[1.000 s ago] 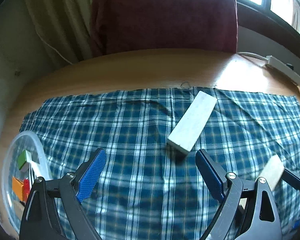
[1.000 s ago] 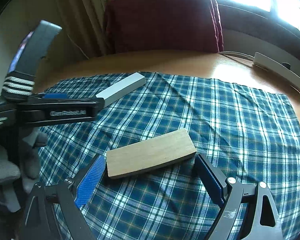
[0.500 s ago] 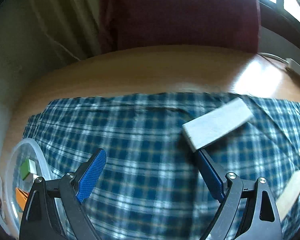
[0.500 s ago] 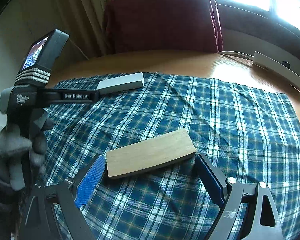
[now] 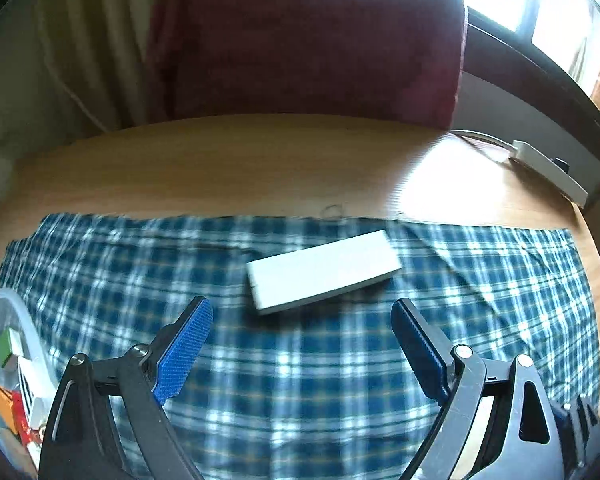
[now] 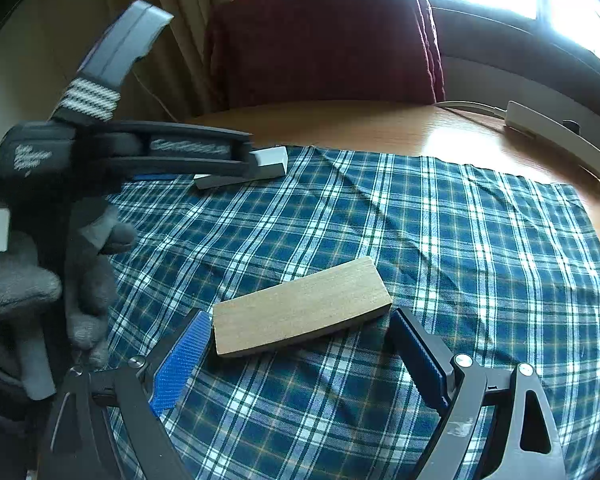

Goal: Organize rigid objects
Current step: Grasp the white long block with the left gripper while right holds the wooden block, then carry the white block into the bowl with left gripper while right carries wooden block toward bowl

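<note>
Right wrist view, nearest first: the right gripper (image 6: pixel 300 344) hangs low over the plaid cloth (image 6: pixel 440 240) with its jaws spread wide, and the wooden block (image 6: pixel 300 306) lies flat between the blue pads, its long side running across the gap. The left pad looks to be just at the block's end and the right pad just beside the other end, though I cannot tell whether either truly touches; nothing is clamped yet, so this reads as lining up for a lengthwise pinch. Off to the left a gloved hand (image 6: pixel 48 280) grips the handle of the other tool, which reaches out toward the white block (image 6: pixel 268 164) at the cloth's far edge. From the left wrist, the left gripper (image 5: pixel 300 344) is likewise spread and holds nothing; the white block (image 5: pixel 324 270) lies flat on the cloth just ahead of the fingertips, slightly skewed, not yet between them. At the near left edge sits a clear container (image 5: pixel 8 360) already holding small coloured pieces, most likely where the blocks are meant to go, which would explain both tools working near it. Beyond the cloth comes bare wooden table (image 5: pixel 240 160), a power strip (image 5: pixel 548 168) at the right, and a dark red cushion (image 5: pixel 300 40) under the bright window.
</note>
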The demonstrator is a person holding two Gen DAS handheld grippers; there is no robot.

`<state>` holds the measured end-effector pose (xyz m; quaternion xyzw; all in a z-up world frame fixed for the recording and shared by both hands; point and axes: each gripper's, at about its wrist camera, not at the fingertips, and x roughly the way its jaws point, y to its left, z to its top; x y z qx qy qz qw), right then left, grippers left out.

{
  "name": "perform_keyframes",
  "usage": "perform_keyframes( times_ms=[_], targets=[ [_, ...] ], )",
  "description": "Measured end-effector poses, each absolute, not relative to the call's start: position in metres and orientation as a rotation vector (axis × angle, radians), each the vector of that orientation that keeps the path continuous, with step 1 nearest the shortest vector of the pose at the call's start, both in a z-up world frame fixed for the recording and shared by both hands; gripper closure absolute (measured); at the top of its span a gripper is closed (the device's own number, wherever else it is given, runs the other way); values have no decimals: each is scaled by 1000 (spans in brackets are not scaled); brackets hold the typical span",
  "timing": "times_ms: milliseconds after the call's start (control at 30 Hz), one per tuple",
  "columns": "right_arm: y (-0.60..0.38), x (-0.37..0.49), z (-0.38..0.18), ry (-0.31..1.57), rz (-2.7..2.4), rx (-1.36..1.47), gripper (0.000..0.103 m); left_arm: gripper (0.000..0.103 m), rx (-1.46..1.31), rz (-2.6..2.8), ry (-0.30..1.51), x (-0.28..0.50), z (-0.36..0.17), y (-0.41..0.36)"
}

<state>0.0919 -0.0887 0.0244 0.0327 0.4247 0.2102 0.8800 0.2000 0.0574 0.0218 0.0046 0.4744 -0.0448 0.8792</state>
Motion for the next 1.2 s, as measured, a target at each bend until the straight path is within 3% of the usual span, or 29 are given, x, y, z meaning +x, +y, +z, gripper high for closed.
perform_keyframes(
  times_ms=[267, 1133, 1200],
  targets=[
    [-88, 92, 24, 885, 441, 68, 9, 12, 35, -52, 1014, 229, 19, 7],
    [-90, 93, 24, 883, 450, 71, 9, 6, -5, 5, 1088, 273, -2, 18],
    [-91, 93, 24, 881, 442, 69, 14, 6, 1, -2, 1082, 273, -2, 18]
  ],
)
